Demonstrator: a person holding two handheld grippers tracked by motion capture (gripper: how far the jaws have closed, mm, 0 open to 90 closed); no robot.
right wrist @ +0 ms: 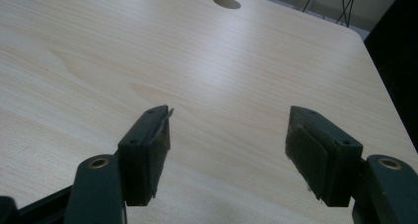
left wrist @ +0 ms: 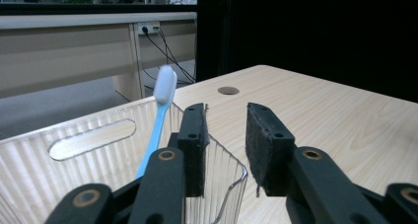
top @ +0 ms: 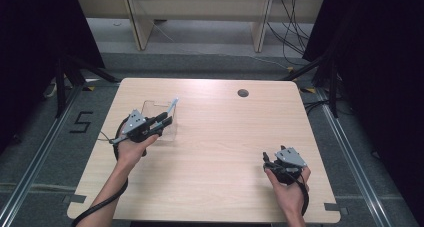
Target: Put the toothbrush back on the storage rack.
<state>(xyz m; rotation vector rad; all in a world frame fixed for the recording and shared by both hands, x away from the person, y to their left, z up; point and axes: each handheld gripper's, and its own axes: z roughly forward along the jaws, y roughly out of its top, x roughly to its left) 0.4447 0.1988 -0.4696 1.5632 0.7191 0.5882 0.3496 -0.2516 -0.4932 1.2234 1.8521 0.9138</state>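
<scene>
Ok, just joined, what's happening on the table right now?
A person holds a tool in each hand at a wooden table. The left tool is at the clear plastic bin, its jaws parted astride the bin's near wall, one inside, one outside. A blue toothbrush leans in the bin, bristles up. The right tool sits open over bare tabletop near the front right, holding nothing.
</scene>
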